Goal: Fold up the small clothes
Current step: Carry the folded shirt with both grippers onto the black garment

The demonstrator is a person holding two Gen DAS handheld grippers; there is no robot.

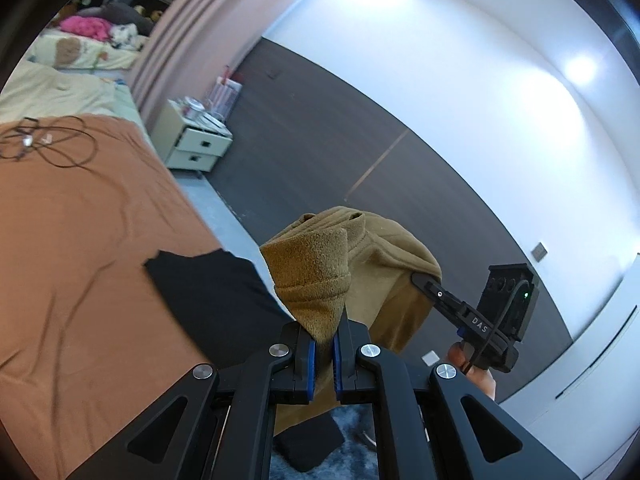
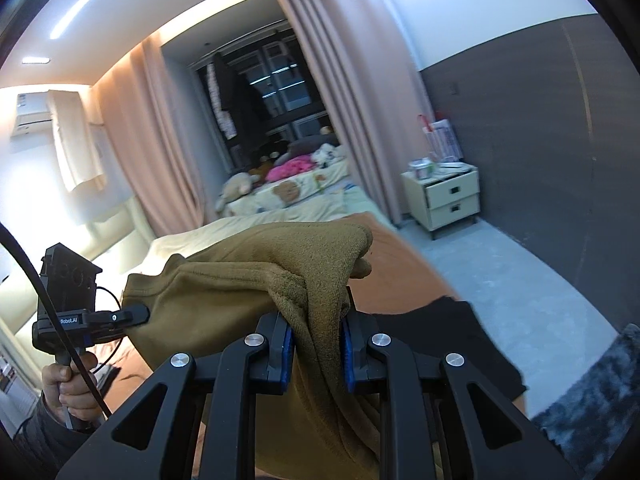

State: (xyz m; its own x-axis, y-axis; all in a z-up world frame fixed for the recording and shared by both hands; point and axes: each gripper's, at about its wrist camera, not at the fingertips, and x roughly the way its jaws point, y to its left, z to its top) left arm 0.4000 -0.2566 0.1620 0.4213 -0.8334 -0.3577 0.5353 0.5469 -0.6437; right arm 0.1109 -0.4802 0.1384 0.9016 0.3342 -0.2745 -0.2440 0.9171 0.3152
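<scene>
A bedroom. The bed point(image 1: 80, 248) is spread with an orange-brown cover, on which a black garment point(image 1: 212, 292) lies flat at the near edge and a loop of dark cable point(image 1: 52, 144) lies farther back. Beyond it are pale yellow bedding with a bear print, a pink item and soft toys. A pink curtain point(image 2: 348, 92) hangs beside a dark window; a cream two-drawer nightstand point(image 2: 448, 196) stands on the grey floor against a dark grey lower wall.

Left tongs point(image 1: 324, 356): blue pads narrowly parted, clamped on a bunched ribbed edge of the olive-brown garment point(image 1: 320, 264), which is raised clear of the bed. Right tongs point(image 2: 316, 352): likewise closed to a narrow gap on a thick fold of the same garment, whose cloth hangs down between the jaws and below the frame.

View differences. The left wrist view alone shows the cable, two ceiling lights, and a wall switch plate; it shows the right tongs from the side, gripping the far edge of the cloth. The right wrist view alone shows the window, a wall air conditioner point(image 2: 32, 114), a shaggy grey rug point(image 2: 592, 400), and the person's hand point(image 2: 68, 388) around the left handle.
</scene>
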